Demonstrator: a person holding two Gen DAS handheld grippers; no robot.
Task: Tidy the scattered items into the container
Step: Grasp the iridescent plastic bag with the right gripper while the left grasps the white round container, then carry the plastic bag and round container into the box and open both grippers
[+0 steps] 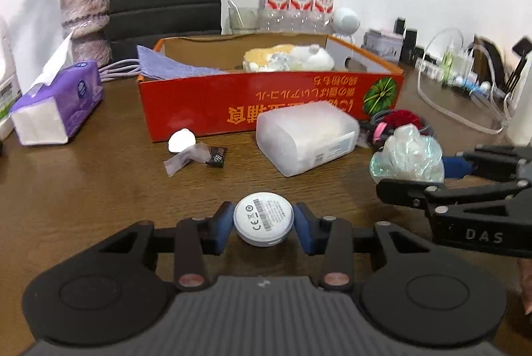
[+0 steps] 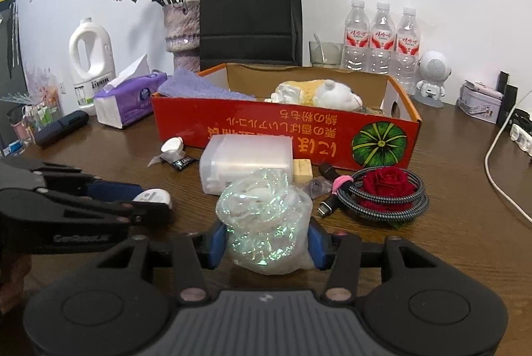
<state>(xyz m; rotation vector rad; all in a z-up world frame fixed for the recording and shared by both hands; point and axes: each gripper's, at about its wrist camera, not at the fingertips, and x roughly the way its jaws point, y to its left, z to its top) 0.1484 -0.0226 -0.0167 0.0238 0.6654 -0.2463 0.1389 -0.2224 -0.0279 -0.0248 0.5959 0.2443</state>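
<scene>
- The red cardboard box (image 2: 286,131) sits near the middle of the tabletop (image 2: 449,206), its long axis running left to right across both views; its printed long side faces the cameras with the lettering upside down and a green pumpkin picture at the right end; the open top faces up.
- Inside the box lie a yellow-and-white plush toy (image 2: 316,93) toward the right and a folded purple cloth (image 2: 199,86) hanging over the left end.
- The left tool (image 1: 263,223) is closed on a white round disc (image 1: 263,218), held between the blue pads with its labelled flat face toward the camera; the disc is in front of the box and well short of it.
- The right tool (image 2: 266,243) grips a shimmery crinkled plastic bag (image 2: 266,223) between its blue pads; the bag bulges up above the fingers, near the box's right front.
- Just in front of the box's long side lies a frosted plastic case (image 2: 247,161), its long axis roughly along the box; whether it touches the box I cannot tell.
- Left of the case lie a small white piece (image 1: 181,140), a scrap of clear wrapper (image 1: 184,158) and a small dark packet (image 1: 217,156), close together.
- Right of the case lies a coiled braided cable (image 2: 392,199) with a red rose (image 2: 389,181) in its middle.
- A purple tissue pack (image 1: 56,106) stands left of the box; three water bottles (image 2: 382,40) stand behind it.
</scene>
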